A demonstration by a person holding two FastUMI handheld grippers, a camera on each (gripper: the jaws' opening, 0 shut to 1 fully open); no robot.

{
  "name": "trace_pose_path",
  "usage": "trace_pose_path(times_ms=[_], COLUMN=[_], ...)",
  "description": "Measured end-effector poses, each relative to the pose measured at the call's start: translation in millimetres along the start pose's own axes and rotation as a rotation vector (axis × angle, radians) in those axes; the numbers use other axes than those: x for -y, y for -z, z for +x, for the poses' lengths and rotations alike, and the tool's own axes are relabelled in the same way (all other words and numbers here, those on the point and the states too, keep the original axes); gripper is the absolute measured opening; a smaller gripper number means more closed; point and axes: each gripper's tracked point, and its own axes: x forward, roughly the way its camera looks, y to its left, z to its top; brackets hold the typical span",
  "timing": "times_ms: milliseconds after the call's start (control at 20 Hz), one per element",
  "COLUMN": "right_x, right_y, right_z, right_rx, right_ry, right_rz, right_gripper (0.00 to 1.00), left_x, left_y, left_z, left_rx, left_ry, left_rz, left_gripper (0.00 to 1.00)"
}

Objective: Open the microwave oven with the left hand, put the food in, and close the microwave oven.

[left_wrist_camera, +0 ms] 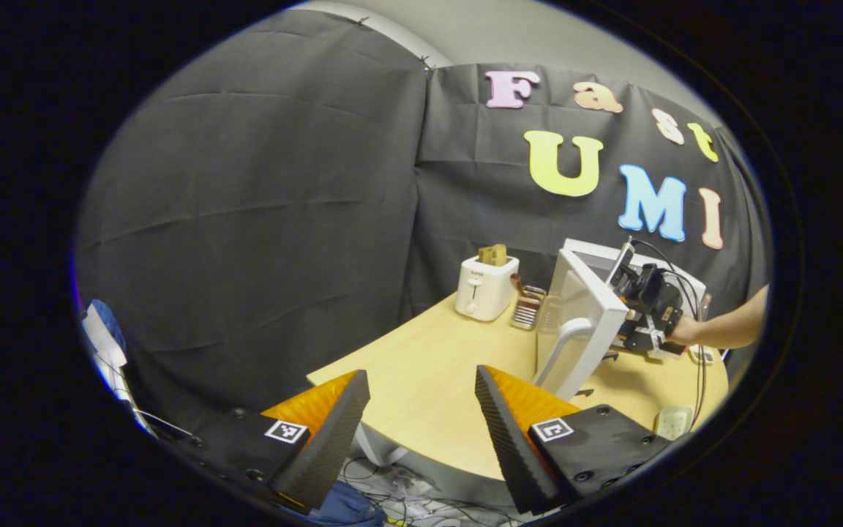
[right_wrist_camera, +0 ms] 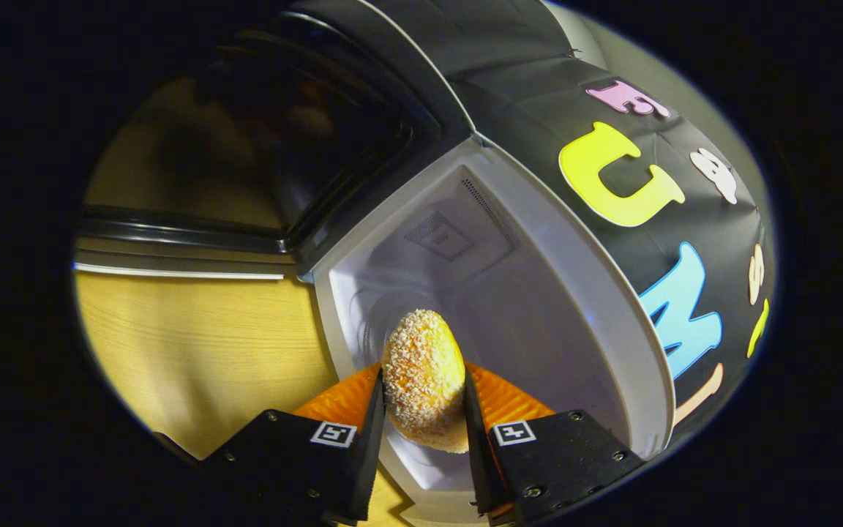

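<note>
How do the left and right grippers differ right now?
The left gripper is open and holds nothing; the right gripper is shut on the breaded food. The left gripper hangs back off the table edge, facing the microwave door; the right gripper points into the open microwave cavity. Both carry square marker tags.

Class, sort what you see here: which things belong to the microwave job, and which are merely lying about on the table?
Belongs to the job:
microwave oven, door open
breaded croquette, held by the right gripper
left gripper, open, holding nothing

Just lying about:
white toaster with bread in it
small rack beside the toaster
</note>
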Motion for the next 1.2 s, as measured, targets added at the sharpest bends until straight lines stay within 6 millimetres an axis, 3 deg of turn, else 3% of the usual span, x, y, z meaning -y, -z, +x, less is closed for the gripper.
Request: trace_pose_path(times_ms=[200,250,400,550,650,850,1000,1100,1200], right_x=[-3,-2,11,12,11,12,17,23,34], right_y=[5,6,3,1,3,-7,-16,-25,-34], right_z=[20,23,26,21,18,-10,-44,-74,-105], right_rx=[-0.018,-0.025,-0.028,-0.019,-0.027,0.013,0.031,0.053,0.077], right_ry=[0.012,0.023,0.089,0.115,0.104,0.102,0.105,0.113,0.131], right_rz=[-0.018,-0.025,-0.04,-0.055,-0.063,-0.062,-0.007,0.029,0.072], right_gripper=[0.55,0.62,0.71,0.96,0.96,0.97,0.97,0.97,0.97], left_x=[-4,-4,-5,-5,-4,0,6,18,42], left_y=[8,8,8,10,10,4,-4,-9,-25], left_z=[0,-1,-4,-5,-5,-9,-10,4,32], left_rx=[-0.024,-0.026,-0.018,-0.017,-0.01,0.007,0.025,0.041,0.068], left_ry=[-0.017,-0.02,-0.02,-0.004,0.013,0.064,0.112,0.146,0.182], left_rz=[0.008,0.01,0.016,0.017,0.02,0.026,0.041,0.051,0.056], left_gripper=[0.95,0.95,0.95,0.96,0.96,0.96,0.96,0.94,0.94])
